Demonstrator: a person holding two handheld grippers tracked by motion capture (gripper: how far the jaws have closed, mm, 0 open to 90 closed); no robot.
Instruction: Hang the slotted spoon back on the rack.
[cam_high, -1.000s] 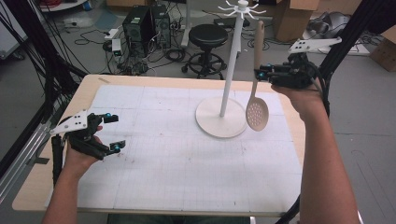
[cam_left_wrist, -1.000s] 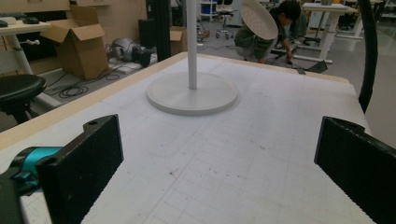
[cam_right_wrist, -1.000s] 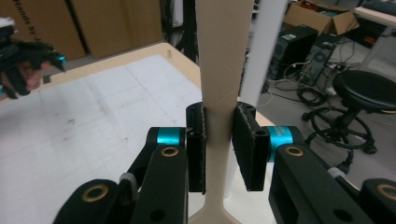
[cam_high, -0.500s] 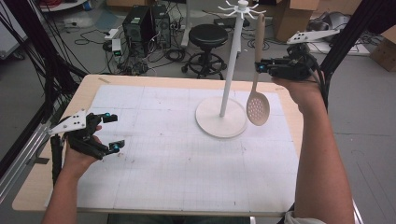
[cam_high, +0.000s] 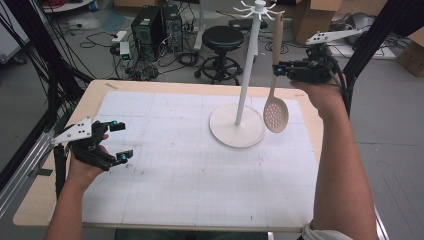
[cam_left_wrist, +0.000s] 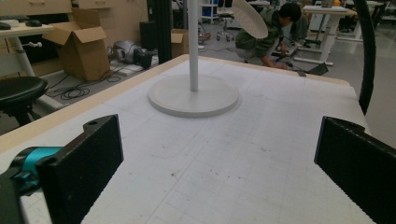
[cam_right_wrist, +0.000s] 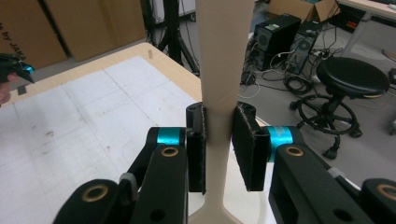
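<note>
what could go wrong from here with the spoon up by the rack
1. The right gripper pinches the spoon mid-handle only, so its hanging bowl could swing or twist in the grip.
2. The handle tip sits close to the rack's hooks; a nudge there might tip the rack on its round base.
3. The left gripper rests open and far off, so nothing steadies the rack.
</note>
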